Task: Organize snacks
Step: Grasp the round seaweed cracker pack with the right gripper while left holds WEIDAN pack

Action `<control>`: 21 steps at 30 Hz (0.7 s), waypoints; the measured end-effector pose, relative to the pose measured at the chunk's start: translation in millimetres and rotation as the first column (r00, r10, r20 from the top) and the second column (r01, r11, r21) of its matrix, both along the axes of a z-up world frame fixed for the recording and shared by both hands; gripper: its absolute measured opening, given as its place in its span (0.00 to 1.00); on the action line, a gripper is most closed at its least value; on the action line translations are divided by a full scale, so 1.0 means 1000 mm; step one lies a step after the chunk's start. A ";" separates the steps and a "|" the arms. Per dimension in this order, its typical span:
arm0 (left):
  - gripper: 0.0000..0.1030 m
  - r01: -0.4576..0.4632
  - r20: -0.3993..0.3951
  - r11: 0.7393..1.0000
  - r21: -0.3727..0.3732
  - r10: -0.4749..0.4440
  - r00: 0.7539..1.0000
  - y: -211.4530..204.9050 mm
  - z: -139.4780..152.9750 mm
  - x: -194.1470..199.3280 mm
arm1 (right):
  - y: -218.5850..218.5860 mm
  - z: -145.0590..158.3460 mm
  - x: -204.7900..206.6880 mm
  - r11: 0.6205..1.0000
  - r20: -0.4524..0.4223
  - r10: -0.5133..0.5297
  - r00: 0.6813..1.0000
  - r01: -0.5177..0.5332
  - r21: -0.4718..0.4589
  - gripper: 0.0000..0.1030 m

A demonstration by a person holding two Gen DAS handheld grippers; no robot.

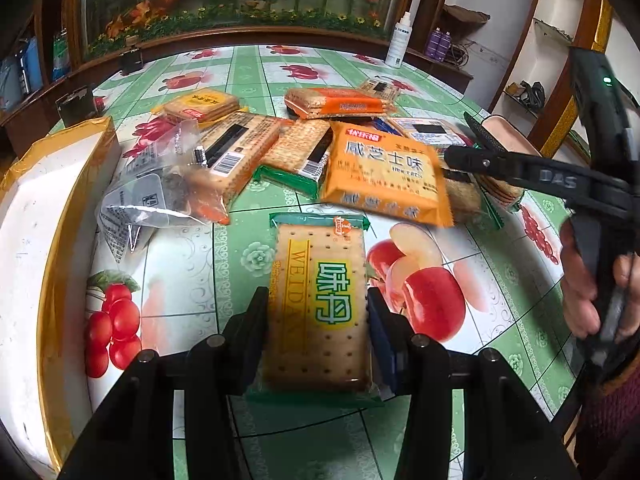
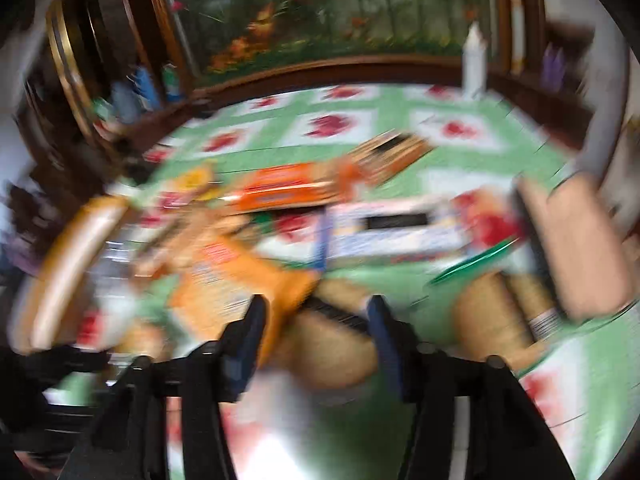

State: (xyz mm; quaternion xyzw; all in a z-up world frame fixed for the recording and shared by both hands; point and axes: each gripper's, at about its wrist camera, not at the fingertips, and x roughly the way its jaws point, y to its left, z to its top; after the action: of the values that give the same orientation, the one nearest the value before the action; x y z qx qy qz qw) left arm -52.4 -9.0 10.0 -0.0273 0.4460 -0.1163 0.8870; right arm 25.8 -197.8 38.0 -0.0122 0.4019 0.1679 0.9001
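Left fingers: your left gripper (image 1: 316, 316) has its two pads (image 1: 256, 320) against the long sides of the WEIDA pack (image 1: 320, 300), low centre of the left view; they look closed on it, though the pack may be resting on the cloth (image 1: 500, 280) as well.
Right fingers: your right gripper (image 2: 316, 320) shows a wide gap between its pads, with tan and orange wrappers blurred in between; I cannot tell whether they grip anything. In the left view that tool comes in from the right edge, tips at the orange pack (image 1: 384, 172).
Pack in hand: flat slab of crackers in thin film, light, stiff along its length, brittle inside. My guess is that a hard squeeze cracks the biscuits, so press only enough to stop it sliding.
Where to hold: take the long edges near the middle, as now. The crimped green ends are floppy and will slip.
Film: glossy, likely slick against the pads; keep the pack level.
Pile: the rest of the snacks (image 1: 280, 140) lie overlapped across the centre of the left view, some face down with barcodes up. A clear bag (image 1: 160, 196) at the left looks soft and crinkly; pinch its body, not a corner.
Box: the white box with yellow tape (image 1: 48, 208) fills the left edge, just beside the pile; it looks like the place to stack them, but that is a guess.
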 end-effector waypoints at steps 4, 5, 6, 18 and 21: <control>0.45 0.000 0.000 1.000 0.003 0.000 1.000 0.000 0.000 0.000 | 0.015 -0.009 0.006 0.973 0.013 0.154 0.988 -0.149 -0.178 0.83; 0.45 0.000 0.000 1.000 0.003 0.000 1.000 0.000 0.000 0.000 | 0.016 -0.009 0.004 0.966 0.024 0.172 0.985 -0.164 -0.198 0.90; 0.45 0.000 0.000 1.000 0.005 0.000 1.000 0.000 0.000 0.000 | 0.015 -0.011 0.008 0.962 0.028 0.190 0.981 -0.181 -0.204 0.92; 0.45 -0.001 -0.001 1.000 -0.003 0.001 1.000 0.001 0.000 0.000 | 0.015 -0.014 -0.034 0.926 -0.033 0.369 0.929 -0.370 -0.066 0.93; 0.45 -0.002 -0.001 1.000 -0.007 0.002 1.000 0.001 0.000 0.000 | 0.023 -0.020 -0.036 0.927 -0.015 0.348 0.937 -0.347 -0.142 0.93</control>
State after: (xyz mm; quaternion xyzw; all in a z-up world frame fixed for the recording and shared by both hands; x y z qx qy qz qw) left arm -52.5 -8.2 10.1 -0.0309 0.4461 -0.1171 0.8868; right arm -10.5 -174.3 18.4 -0.1481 0.3994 0.2955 0.8551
